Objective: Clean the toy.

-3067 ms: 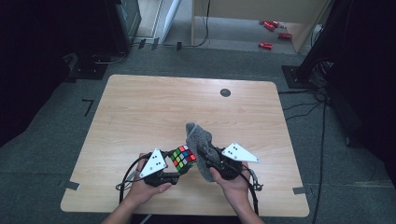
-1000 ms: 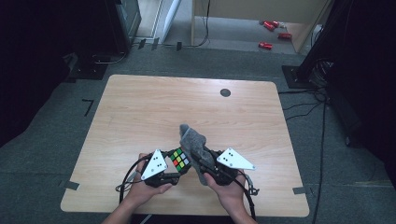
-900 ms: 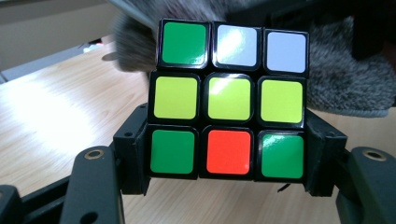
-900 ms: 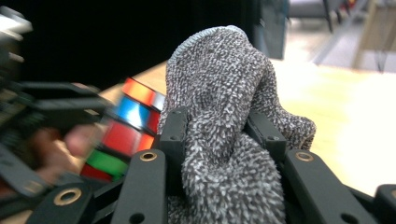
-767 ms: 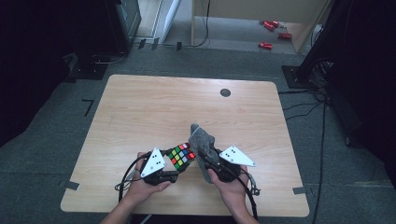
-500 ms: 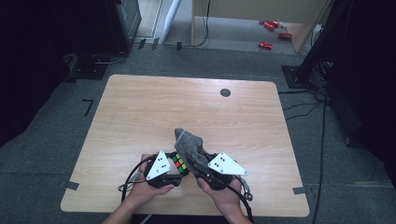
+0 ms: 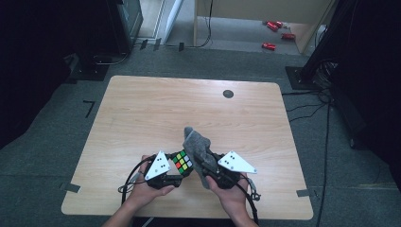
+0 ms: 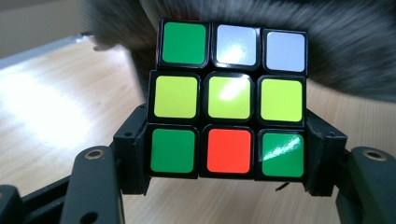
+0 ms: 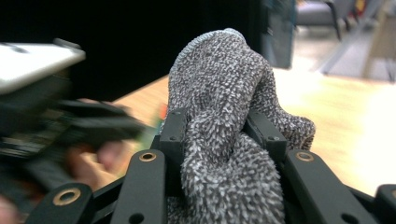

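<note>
Nearest the table's front edge: 2 hands, 1 gripper each. Left hand (image 7: 146, 187) holds the left gripper (image 7: 178, 166), black plastic w/ a pale 3-cornered plate on top; its jaws are clamped on 1 puzzle cube (image 7: 182, 162), pressing its two opposite sides. In the left gripper view the cube (image 8: 230, 97) sits square betw. the jaws, lifted off the wood: glossy stickers in a black frame, 3x3 on the face shown. Counted there: 3 green, 3 yellow, 2 white, 1 red-orange. Top row green-white-white, mid row all yellow, bottom row green-red-green. Hard edges, shiny glare on some tiles.

Right hand (image 7: 231, 194) holds the right gripper (image 7: 206, 166), same build, 1 plate. Its jaws are pinched tight on 1 grey cloth (image 7: 198, 150), bunched and standing up out of the jaws, top flopping over. Right gripper view: cloth (image 9: 224, 116) is soft, nubby knit, flecked grey/white, w/ a ribbed hem at the top; folded into a thick wad betw. the jaws.

Cloth & cube are side by side near the front-centre of the table, cloth just right of the cube; looks touching, can't tell for sure. Blurred grey fuzz sits right behind the cube in the left gripper view.

Table (image 7: 142, 113): light wood grain, flat, rounded corners. Far side: 1 small dark round disc (image 7: 228, 93) in the top. Beyond: grey carpet floor, 3 small red objects (image 7: 275, 34).
</note>
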`<state>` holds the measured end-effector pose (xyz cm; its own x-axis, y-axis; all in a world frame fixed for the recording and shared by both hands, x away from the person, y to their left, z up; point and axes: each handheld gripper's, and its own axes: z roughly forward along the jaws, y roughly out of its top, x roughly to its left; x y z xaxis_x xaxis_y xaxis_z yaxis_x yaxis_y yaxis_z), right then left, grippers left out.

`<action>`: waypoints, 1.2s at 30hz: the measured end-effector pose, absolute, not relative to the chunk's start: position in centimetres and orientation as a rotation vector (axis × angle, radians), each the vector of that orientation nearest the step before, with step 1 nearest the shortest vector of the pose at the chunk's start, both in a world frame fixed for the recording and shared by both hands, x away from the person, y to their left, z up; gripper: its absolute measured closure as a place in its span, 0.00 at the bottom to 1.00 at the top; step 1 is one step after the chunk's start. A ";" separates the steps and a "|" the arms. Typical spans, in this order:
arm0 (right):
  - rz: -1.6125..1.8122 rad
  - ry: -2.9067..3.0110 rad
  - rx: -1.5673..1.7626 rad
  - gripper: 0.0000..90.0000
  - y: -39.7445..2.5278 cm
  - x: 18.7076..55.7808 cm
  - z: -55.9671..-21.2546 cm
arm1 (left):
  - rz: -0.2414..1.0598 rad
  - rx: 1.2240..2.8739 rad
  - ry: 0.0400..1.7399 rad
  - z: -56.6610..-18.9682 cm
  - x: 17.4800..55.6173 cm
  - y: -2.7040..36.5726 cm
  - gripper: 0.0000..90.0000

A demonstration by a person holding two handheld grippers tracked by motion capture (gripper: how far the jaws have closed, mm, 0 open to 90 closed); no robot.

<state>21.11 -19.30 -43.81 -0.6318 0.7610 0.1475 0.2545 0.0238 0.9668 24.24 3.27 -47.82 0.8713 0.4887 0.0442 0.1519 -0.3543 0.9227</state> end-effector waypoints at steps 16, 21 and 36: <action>1.679 1.854 1.040 0.73 -19.7 21.0 -43.8 | 0.370 1.911 0.480 -47.7 24.3 3.4 0.38; 1.708 1.862 1.074 0.74 -19.7 21.4 -44.7 | 0.373 1.880 0.473 -47.3 24.1 3.8 0.38; 1.783 1.876 1.126 0.75 -20.1 21.6 -44.4 | 0.296 1.830 0.468 -47.2 24.3 4.2 0.38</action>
<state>21.59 -20.13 -44.39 -0.6392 0.7152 0.2825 0.3184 -0.0883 0.9438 24.28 4.24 -47.16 0.8879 0.4589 -0.0330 0.1669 -0.2543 0.9526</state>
